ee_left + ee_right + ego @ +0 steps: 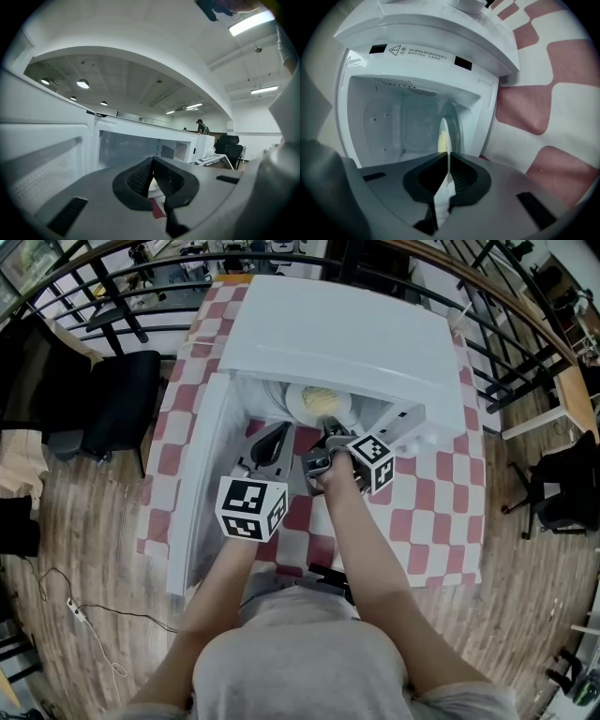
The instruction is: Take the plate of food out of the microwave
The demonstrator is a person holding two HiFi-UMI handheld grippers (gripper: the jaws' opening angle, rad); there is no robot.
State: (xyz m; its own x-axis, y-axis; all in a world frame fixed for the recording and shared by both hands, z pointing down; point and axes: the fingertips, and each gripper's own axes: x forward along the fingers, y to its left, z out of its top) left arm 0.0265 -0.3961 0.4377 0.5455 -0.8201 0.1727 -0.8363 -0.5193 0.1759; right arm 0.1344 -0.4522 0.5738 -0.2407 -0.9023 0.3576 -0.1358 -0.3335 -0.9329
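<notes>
Nearest the head camera, one person [300, 652] holds two tools above one checkered desk [427, 512], facing one white microwave [356, 334] with its door [202, 474] swung open. The left tool [274, 442] has its jaws together on nothing; the right tool [328, 435] is clamped on the rim of the one plate [292, 407] of yellow food [323, 399], at the microwave's mouth. Only the right gripper view shows the plate edge-on between the jaws; only the left gripper view shows a distant figure [200, 126].
</notes>
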